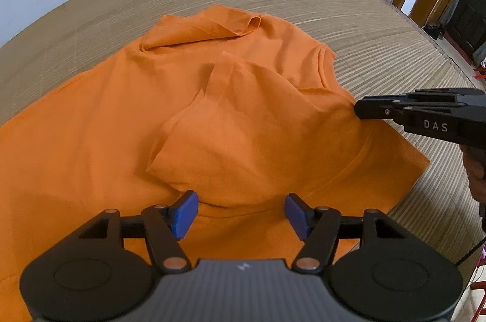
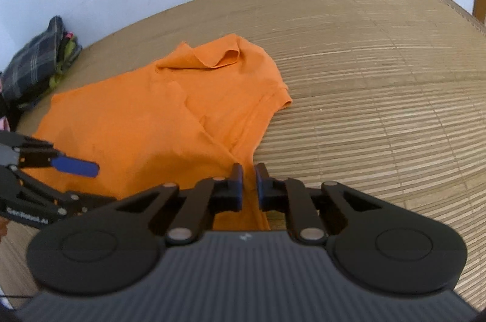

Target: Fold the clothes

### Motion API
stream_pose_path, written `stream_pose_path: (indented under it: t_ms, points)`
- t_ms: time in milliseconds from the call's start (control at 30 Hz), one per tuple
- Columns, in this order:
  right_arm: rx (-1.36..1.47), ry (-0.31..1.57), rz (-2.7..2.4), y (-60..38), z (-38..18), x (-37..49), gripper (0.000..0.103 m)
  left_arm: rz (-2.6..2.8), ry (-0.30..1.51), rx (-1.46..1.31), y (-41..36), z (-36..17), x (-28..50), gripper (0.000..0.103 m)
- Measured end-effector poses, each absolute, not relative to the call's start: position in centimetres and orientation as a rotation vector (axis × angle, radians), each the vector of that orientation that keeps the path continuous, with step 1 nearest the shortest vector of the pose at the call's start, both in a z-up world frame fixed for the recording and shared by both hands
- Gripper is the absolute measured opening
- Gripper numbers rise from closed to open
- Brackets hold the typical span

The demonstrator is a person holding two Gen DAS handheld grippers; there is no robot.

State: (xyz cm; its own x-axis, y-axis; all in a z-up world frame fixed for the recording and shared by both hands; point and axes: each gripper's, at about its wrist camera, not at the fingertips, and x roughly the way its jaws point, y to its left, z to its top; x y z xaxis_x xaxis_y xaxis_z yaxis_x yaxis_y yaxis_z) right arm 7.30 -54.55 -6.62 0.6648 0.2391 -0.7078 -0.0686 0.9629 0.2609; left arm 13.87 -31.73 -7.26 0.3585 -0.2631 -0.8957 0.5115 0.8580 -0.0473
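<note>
We see the orange shirt (image 2: 145, 115) spread rumpled on the woven mat (image 2: 379, 78), one sleeve flipped over. Our right gripper (image 2: 248, 182) is pinched narrow on a ridge of its edge; our left gripper (image 1: 241, 212) hovers wide, holding nothing. With so thin a bite, the cloth could slip out or drag unevenly. No containers are visible.

The bed (image 2: 379, 72), covered by a slatted bamboo mat, carries an orange T-shirt (image 2: 145, 121) lying rumpled, and a pile of dark clothes (image 2: 36, 63) beside the wall.
</note>
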Motion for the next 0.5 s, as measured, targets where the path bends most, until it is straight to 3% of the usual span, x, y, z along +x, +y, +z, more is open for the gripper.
stream_pose_path:
  t_ms: [200, 400, 467, 500]
  points:
    - [0.113, 0.751, 0.236, -53.1, -4.6, 7.9, 0.026, -0.513, 1.093, 0.262, -31.6, -7.3, 13.7, 0.068]
    - [0.024, 0.853, 0.379, -51.3, -5.9, 12.2, 0.026, -0.511, 1.094, 0.266, -31.7, -7.2, 13.6, 0.068]
    - [0.034, 0.871, 0.392, -51.4, -6.6, 12.8, 0.024, -0.51, 1.095, 0.261, -31.7, -7.2, 13.6, 0.068]
    - [0.041, 0.854, 0.387, -51.6, -6.6, 12.7, 0.012, -0.51, 1.095, 0.256, -31.7, -7.1, 13.5, 0.068]
